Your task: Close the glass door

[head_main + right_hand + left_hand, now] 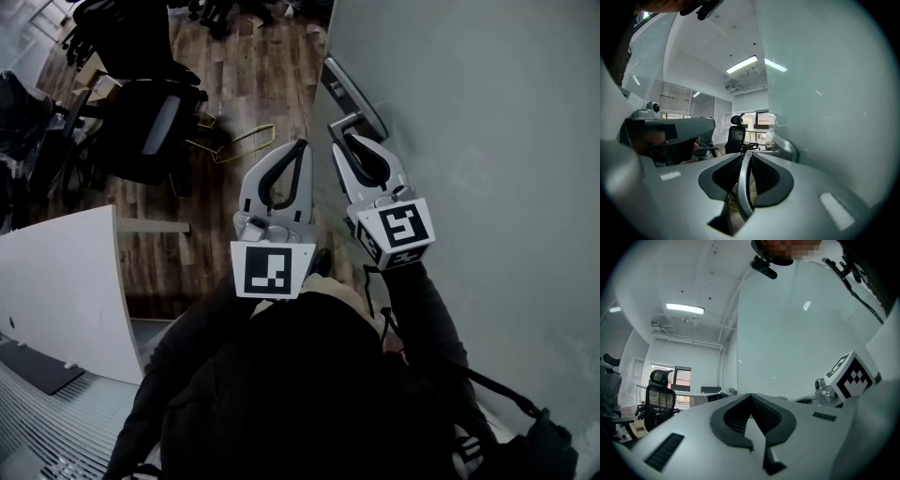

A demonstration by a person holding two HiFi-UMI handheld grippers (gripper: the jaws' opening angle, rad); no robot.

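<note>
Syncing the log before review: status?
Left gripper and right gripper: jaws shut, empty. Right tips by the door handle on the glass door; contact unclear. Office chair well left of door.

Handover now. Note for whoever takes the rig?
Left gripper: shut, empty, beside the glass door.
Right gripper: shut on a thin grey strip, apparently the lever of the door handle; not certain.
Done: handle reached.
Left: the door's edge meets no frame in view, so it likely needs pulling shut, then release.
</note>
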